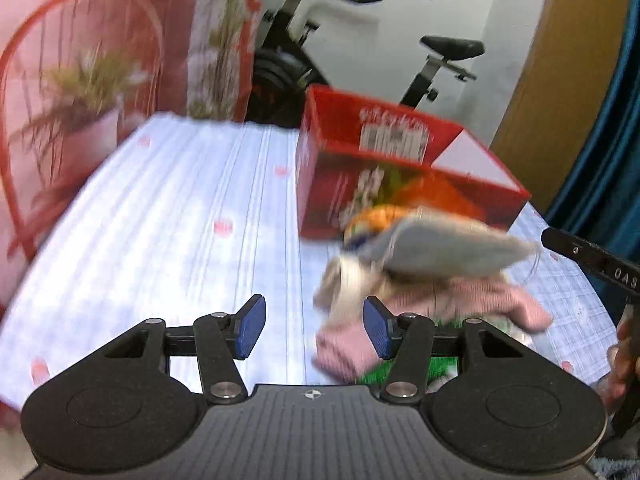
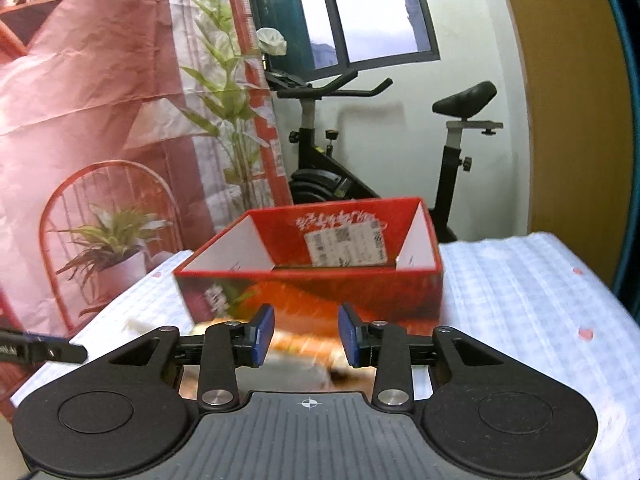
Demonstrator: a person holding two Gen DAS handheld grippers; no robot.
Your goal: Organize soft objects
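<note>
Two wrist views over a tabletop [image 1: 168,216] covered with a pale checked cloth bearing small red dots. Left wrist view: the left gripper [image 1: 315,326] points down at the cloth with its blue-padded jaws standing apart and nothing between them; bare cloth shows in the gap. Just to the right of the gripper lies a heap of soft objects: a pink knitted piece [image 1: 472,300] spread flat, a cream-coloured piece [image 1: 340,284] at its left end, a green item [image 1: 382,372] partly hidden under the pink one, and, above them and blurred, a grey-white pouch-like piece [image 1: 444,248] with an orange patch at its upper left. Whether that piece rests on the heap or is clear of it cannot be told. Behind the heap stands an open red cardboard box [image 1: 384,168], with a shipping label on its inner far wall. Right wrist view: the right gripper [image 2: 306,336] faces the same red box [image 2: 320,288] head-on; its jaws are parted and grip nothing, though blurred soft items [image 2: 304,354] lie on the cloth below and beyond them. An exercise bike [image 2: 332,168] stands against the wall behind the tabletop.
</note>
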